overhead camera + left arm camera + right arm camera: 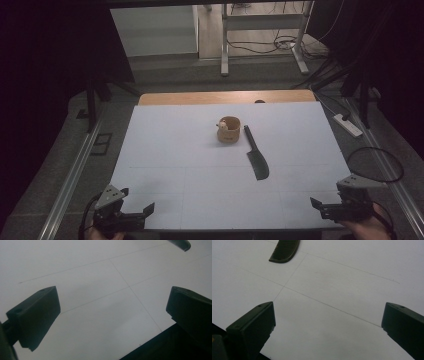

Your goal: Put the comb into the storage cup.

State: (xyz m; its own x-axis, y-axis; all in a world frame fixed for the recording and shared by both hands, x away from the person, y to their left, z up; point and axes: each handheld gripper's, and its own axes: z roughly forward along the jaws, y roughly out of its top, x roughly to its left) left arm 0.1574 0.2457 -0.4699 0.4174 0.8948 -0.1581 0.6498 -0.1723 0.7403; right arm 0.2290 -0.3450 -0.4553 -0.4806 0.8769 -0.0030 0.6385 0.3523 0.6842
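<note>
White tabletop (165, 150) bears one comb (256, 154) and one wooden cup (229, 129); both grippers' fingers (37, 315) gape wide, holding nothing.

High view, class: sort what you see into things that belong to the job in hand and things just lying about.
Belonging to the job:
black comb
small wooden cup
left gripper, open
right gripper, open

Lying about:
power strip on the floor
cables under the far desk

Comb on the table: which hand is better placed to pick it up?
Probably the right. The comb lies right of centre, nearer the right tongs than the left tongs; both stand open and empty.
</note>
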